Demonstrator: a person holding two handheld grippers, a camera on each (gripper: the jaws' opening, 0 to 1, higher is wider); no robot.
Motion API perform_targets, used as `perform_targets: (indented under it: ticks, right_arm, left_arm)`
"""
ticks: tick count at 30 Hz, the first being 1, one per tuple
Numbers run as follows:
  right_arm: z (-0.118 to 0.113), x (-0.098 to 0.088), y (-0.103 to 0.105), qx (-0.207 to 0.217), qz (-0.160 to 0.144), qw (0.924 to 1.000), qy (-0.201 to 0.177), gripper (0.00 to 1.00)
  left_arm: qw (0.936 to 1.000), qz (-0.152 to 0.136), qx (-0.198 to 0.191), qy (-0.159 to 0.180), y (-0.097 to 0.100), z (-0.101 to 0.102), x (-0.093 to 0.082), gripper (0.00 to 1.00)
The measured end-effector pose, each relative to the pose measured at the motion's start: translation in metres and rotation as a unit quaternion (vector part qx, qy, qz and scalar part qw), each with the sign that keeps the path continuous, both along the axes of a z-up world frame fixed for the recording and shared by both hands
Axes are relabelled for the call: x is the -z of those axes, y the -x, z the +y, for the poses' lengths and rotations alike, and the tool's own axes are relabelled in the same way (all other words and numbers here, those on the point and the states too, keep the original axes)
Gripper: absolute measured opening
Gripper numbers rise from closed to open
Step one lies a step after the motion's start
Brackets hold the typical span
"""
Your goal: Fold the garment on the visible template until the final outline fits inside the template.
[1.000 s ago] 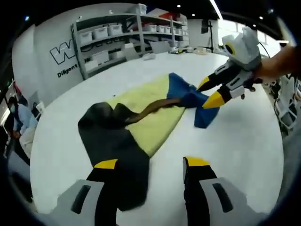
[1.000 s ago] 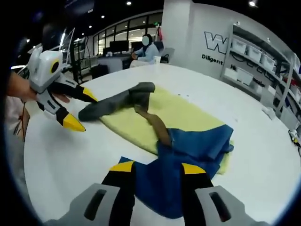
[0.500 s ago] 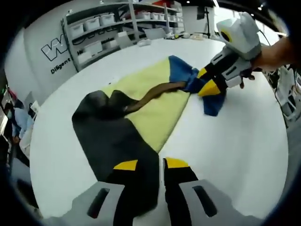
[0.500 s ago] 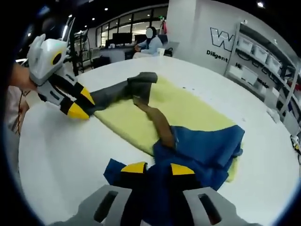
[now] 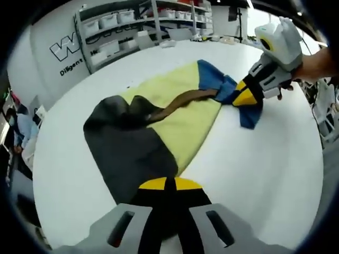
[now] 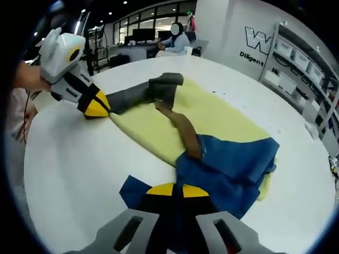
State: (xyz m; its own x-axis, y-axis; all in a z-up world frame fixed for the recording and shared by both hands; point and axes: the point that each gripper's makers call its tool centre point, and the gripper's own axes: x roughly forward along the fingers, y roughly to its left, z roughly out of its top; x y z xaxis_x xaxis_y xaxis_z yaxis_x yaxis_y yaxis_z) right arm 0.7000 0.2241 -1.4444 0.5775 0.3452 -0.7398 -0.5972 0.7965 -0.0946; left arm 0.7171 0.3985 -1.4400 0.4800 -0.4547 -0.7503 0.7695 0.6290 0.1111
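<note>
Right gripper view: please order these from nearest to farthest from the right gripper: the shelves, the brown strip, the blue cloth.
1. Blue cloth, clamped in the right gripper.
2. Brown strip, just beyond, on the yellow template.
3. Shelves, far right, off the table.

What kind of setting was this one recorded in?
Probably a lab or workshop with office space: storage shelves with white bins, a wall logo, a large white table, and a person at a desk behind.

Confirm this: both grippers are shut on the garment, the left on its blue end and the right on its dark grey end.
The ends are swapped. In the left gripper view the left gripper is shut on the garment's dark grey end; in the right gripper view the right gripper is shut on its blue end. Both being shut is right.
</note>
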Motion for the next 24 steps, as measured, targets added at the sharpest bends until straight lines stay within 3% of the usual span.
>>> perform_targets:
  ticks: [10,24]
  right_arm:
    - [0.0,-0.005,0.021,0.003,0.021,0.9997,-0.015,0.0]
    - [0.012,-0.007,0.076,-0.01,0.052,0.9979,-0.036,0.0]
  left_arm:
    - [0.9997,0.007,0.019,-0.01,0.026,0.001,-0.001,0.01]
    - [0.9992,0.02,0.033,-0.014,0.069,0.01,-0.003,0.01]
